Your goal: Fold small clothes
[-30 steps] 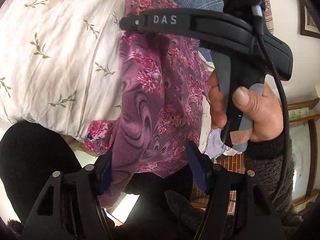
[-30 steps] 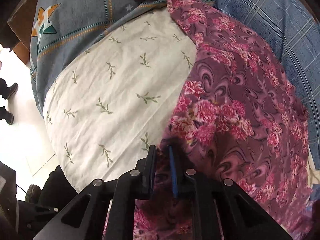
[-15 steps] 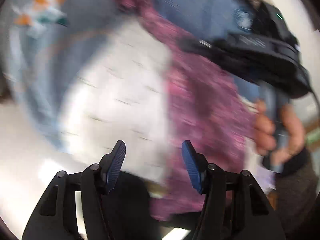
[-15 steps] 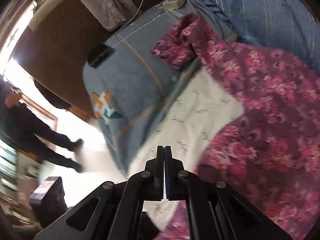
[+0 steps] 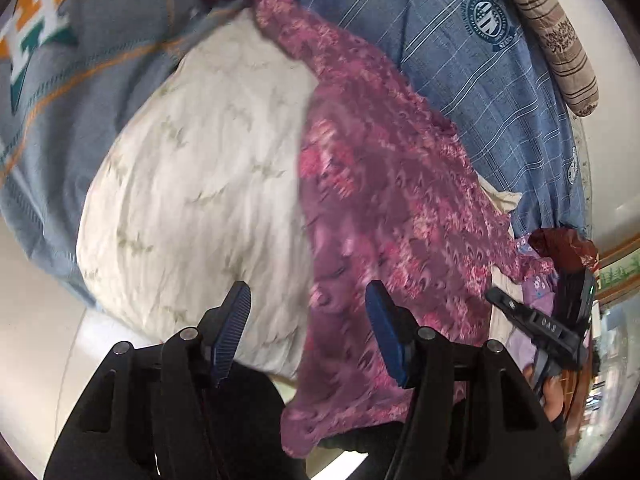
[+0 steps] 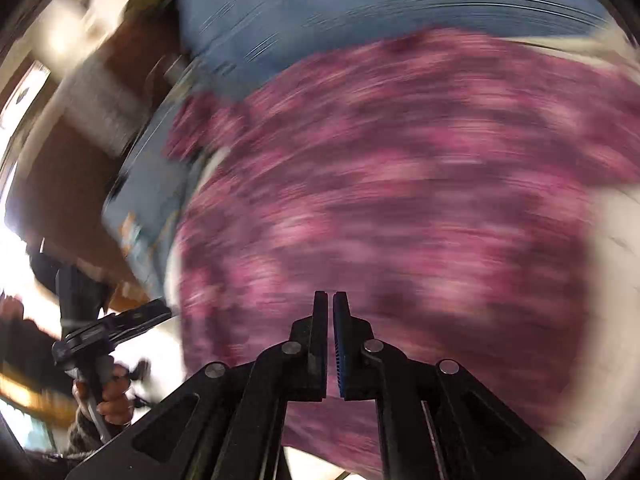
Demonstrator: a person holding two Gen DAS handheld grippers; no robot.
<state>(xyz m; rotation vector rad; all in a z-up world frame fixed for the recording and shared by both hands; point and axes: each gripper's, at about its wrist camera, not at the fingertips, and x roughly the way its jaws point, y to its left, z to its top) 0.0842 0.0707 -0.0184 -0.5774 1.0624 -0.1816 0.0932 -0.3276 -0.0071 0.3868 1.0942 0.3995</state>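
Note:
A purple floral garment (image 5: 384, 208) lies spread on the bed, over a white leaf-print pillow (image 5: 200, 184) and a blue striped cover (image 5: 472, 64). My left gripper (image 5: 308, 328) is open and empty, above the garment's near hem and the pillow edge. My right gripper (image 6: 329, 320) is shut with nothing visibly between its pads, above the garment (image 6: 400, 208), which is heavily blurred in that view. The right gripper's body (image 5: 552, 328) shows at the far right of the left wrist view.
A grey-blue pillow with an orange and green emblem (image 5: 36, 40) lies at the left. A striped beige roll (image 5: 556, 36) lies at the back right. Lilac and dark red cloth (image 5: 560, 248) lies at the bed's right edge. Pale floor (image 5: 36, 320) is below.
Both grippers have pulled back from the garment's near edge. The right gripper let go of the fabric and swung right; the left gripper rose and now looks over the whole bed.

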